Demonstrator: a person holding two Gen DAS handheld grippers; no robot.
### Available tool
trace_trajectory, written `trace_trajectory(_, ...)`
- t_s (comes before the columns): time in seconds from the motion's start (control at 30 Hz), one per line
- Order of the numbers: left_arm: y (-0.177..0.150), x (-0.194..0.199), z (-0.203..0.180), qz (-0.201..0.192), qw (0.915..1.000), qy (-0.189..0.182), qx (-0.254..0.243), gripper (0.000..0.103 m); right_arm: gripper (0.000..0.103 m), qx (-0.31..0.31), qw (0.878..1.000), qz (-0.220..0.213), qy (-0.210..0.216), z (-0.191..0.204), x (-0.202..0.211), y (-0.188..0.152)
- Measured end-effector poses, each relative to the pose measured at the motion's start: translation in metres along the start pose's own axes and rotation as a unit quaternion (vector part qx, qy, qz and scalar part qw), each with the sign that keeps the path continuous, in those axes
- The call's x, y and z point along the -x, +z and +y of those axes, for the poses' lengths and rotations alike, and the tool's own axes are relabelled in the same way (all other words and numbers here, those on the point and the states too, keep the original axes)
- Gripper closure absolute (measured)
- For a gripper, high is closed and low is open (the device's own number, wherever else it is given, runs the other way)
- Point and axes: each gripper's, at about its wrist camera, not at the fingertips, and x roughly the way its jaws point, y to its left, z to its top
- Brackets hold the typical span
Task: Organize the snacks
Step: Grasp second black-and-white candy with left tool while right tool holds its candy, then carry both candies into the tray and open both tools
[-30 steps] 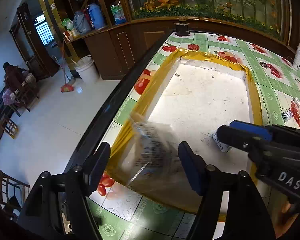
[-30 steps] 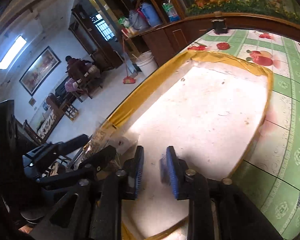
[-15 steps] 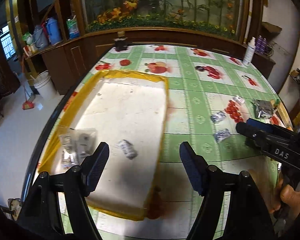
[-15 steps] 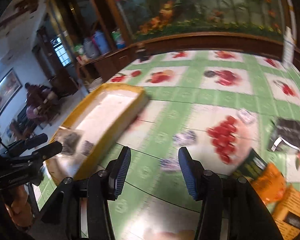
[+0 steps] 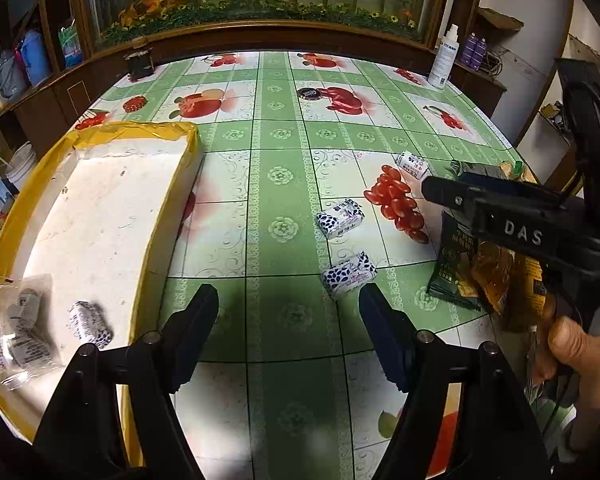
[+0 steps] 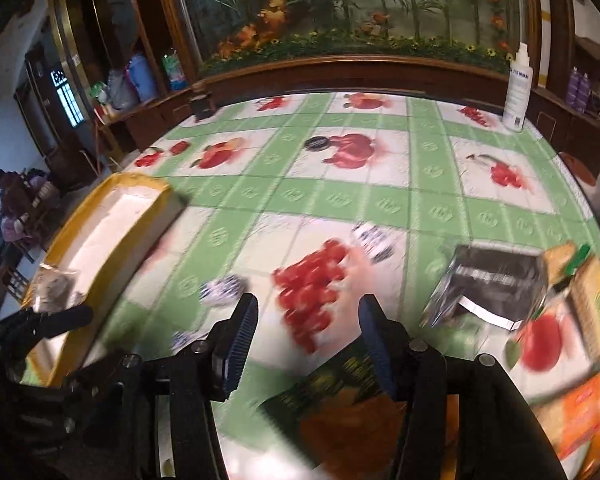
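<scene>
Our main worry is the right gripper [image 6: 306,334]: its view is smeared, so we judge a grab made at this pace could clip the green bag [image 6: 340,396] lying under its fingers or knock the black packet [image 6: 496,284] further along the bench [image 5: 276,120]. The small wrapped candies [image 5: 340,218] are light and could skid away if one finger lands first, and the nearest candy [image 5: 348,274] sits just off the left gripper's [image 5: 288,314] right finger rather than between the two. Both pairs of fingers stand wide apart, holding and touching nothing. In the yellow-rimmed tray [image 5: 172,132] already lie a clear packet [image 5: 20,324] and one candy [image 5: 90,324]; the other snacks lie loose on the bench.
</scene>
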Motion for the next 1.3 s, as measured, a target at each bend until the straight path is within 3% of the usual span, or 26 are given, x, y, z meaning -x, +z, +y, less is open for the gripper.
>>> trace_trajectory(0.23,0.014,-0.020,-0.006,0.013,0.9994,-0.027,-0.016,0.031,0.046,0.033,0.998,0.048,-0.024,-0.021,-0.049,0.040)
trace_trajectory(0.4,0.014,-0.030,-0.013,0.024,0.9978,-0.044,-0.044,0.031,0.046,0.050,0.995,0.084,-0.020,-0.023,-0.074,0.040)
trace_trajectory(0.5,0.012,-0.038,-0.018,0.038,0.9961,-0.049,-0.063,0.031,0.047,0.060,0.994,0.084,-0.025,-0.021,-0.076,0.039)
trace_trajectory(0.6,0.005,-0.042,-0.022,0.031,0.9960,-0.014,-0.083,0.031,0.069,0.066,0.994,0.079,-0.029,-0.019,-0.074,0.040)
trace_trajectory(0.63,0.004,-0.041,-0.022,0.027,0.9959,-0.015,-0.085,0.034,0.083,0.068,0.994,0.078,-0.032,-0.018,-0.073,0.040)
trace_trajectory(0.67,0.005,-0.039,-0.021,0.023,0.9961,-0.014,-0.084,0.051,0.083,0.071,0.994,0.076,-0.037,-0.017,-0.073,0.040)
trace_trajectory(0.7,0.006,-0.038,-0.020,0.021,0.9963,-0.014,-0.083,0.074,0.083,0.072,0.994,0.075,-0.040,-0.017,-0.072,0.040)
trace_trajectory(0.73,0.007,-0.038,-0.018,0.022,0.9965,-0.017,-0.079,0.086,0.083,0.071,0.994,0.073,-0.039,-0.017,-0.071,0.039)
trace_trajectory(0.93,0.005,-0.033,-0.013,0.028,0.9970,-0.023,-0.069,0.088,0.083,0.039,0.998,0.046,-0.005,-0.018,-0.043,0.034)
trace_trajectory(1.17,-0.005,0.008,0.005,-0.007,0.9983,-0.049,-0.030,0.088,0.083,0.018,0.999,0.006,0.042,-0.002,0.011,0.019)
trace_trajectory(1.3,-0.014,0.033,0.021,-0.024,0.9991,-0.035,-0.007,0.088,0.083,0.020,0.998,-0.007,0.064,0.020,0.031,0.005)
